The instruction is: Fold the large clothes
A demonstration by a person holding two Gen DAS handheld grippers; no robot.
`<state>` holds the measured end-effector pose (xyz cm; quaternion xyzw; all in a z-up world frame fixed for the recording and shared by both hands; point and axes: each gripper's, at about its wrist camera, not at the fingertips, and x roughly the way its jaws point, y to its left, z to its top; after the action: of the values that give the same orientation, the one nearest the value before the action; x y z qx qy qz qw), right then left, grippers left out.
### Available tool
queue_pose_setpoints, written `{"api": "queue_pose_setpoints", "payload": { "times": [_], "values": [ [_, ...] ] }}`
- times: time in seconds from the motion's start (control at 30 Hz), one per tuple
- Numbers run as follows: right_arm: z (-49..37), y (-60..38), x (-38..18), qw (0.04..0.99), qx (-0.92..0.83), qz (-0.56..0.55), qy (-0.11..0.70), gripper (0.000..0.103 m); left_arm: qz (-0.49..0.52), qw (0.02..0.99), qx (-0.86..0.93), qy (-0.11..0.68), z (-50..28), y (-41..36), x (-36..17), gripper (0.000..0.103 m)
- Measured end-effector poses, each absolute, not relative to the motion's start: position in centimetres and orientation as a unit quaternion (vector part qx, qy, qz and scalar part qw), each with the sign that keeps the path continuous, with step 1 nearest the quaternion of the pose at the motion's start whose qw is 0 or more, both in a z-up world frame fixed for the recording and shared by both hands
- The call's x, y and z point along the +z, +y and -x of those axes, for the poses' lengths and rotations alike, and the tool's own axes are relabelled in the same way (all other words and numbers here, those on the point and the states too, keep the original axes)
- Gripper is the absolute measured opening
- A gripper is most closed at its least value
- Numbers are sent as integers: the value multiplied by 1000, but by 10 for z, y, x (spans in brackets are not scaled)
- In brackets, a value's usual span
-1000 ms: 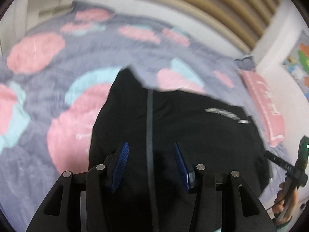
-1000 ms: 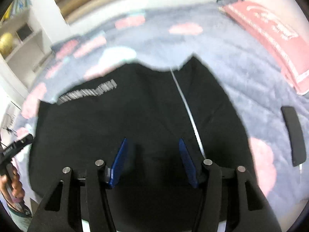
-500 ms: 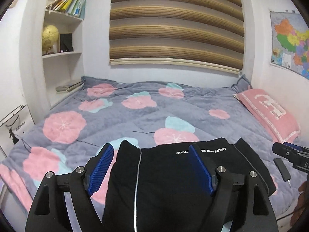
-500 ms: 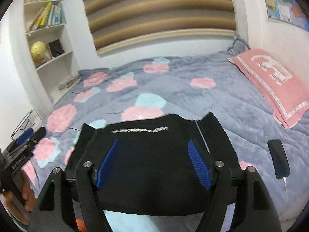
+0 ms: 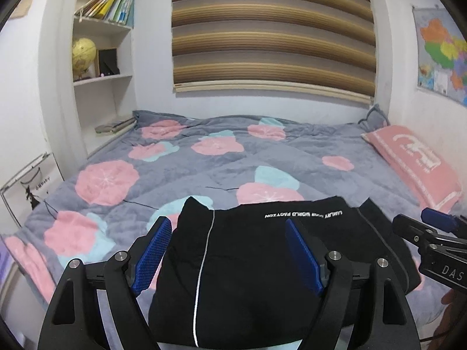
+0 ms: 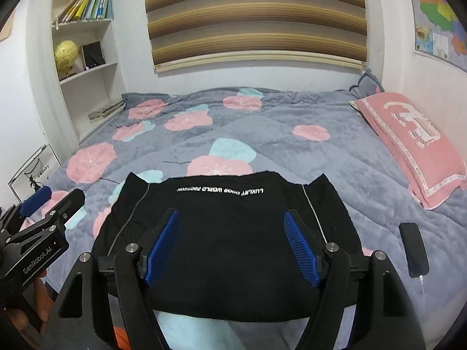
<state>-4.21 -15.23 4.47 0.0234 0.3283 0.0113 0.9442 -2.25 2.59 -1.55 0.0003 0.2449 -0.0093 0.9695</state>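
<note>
With both hand-held grippers, left (image 5: 227, 252) and right (image 6: 232, 246), spread empty above the folded black garment (image 6: 227, 233) on the bed (image 6: 292, 116), next grasp should pinch matching corners evenly.

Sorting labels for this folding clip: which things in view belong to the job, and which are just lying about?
Job: black garment, left gripper, right gripper, both open.
Lying about: pink pillow, black phone, globe, books, wall map.
</note>
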Motion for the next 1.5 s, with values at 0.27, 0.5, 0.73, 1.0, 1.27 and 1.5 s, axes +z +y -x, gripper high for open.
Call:
{"api": "queue_pose_setpoints", "payload": {
  "times": [0.27, 0.5, 0.73, 1.0, 1.27, 1.5],
  "values": [
    [36, -150, 29, 936, 17, -19, 351, 77, -13, 958, -40, 285, 14, 13, -33, 81],
    [31, -155, 21, 931, 19, -23, 364, 77, -19, 958, -30, 285, 15, 10, -33, 81],
    [29, -154, 17, 930, 18, -21, 368, 78, -16, 956, -30, 291, 12, 11, -35, 81],
    [29, -155, 11, 927, 19, -21, 373, 78, -10, 952, -36, 305, 6, 14, -40, 81],
    [29, -154, 8, 926, 22, -18, 376, 78, -10, 951, -38, 307, 7, 13, -41, 81],
    [29, -159, 7, 925, 25, -17, 378, 78, -12, 949, -36, 312, 6, 12, -42, 81]
  ]
}}
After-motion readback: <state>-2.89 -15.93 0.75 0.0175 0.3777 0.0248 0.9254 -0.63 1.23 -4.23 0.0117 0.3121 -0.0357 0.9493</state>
